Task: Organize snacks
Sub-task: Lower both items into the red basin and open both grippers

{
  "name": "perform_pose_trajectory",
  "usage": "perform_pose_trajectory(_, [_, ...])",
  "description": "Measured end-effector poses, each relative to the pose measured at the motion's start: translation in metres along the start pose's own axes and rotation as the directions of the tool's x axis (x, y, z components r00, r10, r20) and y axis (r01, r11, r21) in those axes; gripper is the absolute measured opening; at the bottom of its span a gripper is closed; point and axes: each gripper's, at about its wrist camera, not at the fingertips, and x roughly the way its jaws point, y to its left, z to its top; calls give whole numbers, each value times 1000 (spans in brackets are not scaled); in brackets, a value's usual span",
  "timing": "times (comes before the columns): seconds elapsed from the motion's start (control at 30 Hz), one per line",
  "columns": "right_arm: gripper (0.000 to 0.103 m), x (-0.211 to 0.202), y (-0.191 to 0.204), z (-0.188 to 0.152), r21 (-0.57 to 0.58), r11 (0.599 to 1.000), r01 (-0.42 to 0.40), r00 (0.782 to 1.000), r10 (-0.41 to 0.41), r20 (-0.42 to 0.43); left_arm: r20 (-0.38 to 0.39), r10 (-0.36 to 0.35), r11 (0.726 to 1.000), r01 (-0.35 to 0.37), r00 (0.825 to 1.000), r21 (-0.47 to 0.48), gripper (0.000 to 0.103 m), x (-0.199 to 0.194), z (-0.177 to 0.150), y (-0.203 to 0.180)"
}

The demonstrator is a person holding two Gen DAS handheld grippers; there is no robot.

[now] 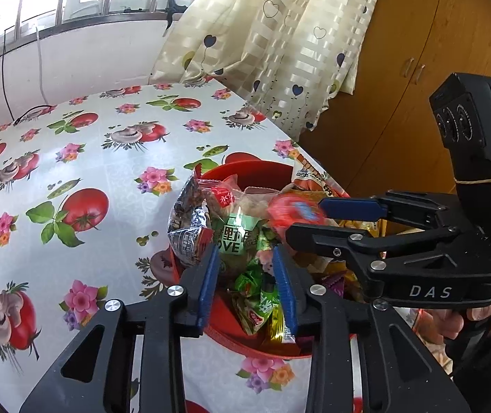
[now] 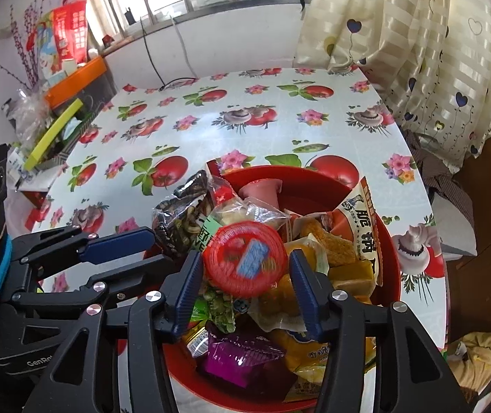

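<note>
A red bowl [image 1: 262, 175] [image 2: 314, 187] heaped with wrapped snacks stands near the table's right edge. My right gripper [image 2: 247, 290] [image 1: 305, 220] is open over the heap. A red jelly cup [image 2: 245, 263] [image 1: 293, 211] sits blurred between its blue pads, with a gap on the right side. My left gripper [image 1: 245, 275] [image 2: 161, 247] is open too, its pads straddling green packets [image 1: 252, 296] without pressing them. A dark packet [image 1: 187, 220] [image 2: 176, 220] lies at the bowl's left. A purple jelly cup [image 2: 238, 358] lies near the front, and an orange-and-white packet [image 2: 359, 227] leans at the right.
The table [image 1: 107, 158] [image 2: 245, 130] has a tomato-and-flower oilcloth. A heart-print curtain [image 1: 280, 34] [image 2: 435, 51] hangs at its far right, beside a wooden cabinet [image 1: 417, 51]. An orange box [image 2: 76, 79] and a red bag [image 2: 71, 27] crowd the far left. A hand [image 1: 452, 320] holds the right gripper.
</note>
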Motion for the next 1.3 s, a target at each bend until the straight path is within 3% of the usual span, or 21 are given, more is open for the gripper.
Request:
perform_pose_trajectory(0.43, [52, -17, 6, -9, 0, 1000, 14, 1000, -14, 28, 20, 36, 999, -35, 999, -7, 45, -12, -6, 3])
perform_pose_trajectory(0.87, [55, -49, 18, -39, 12, 992, 128, 987, -129, 96, 30, 107, 993, -108, 994, 41, 45, -22, -20, -15])
perform_pose_trajectory(1.3, [57, -62, 22, -56, 28, 991, 132, 982, -135, 131, 74, 134, 991, -136, 988, 15, 45, -38, -24, -9])
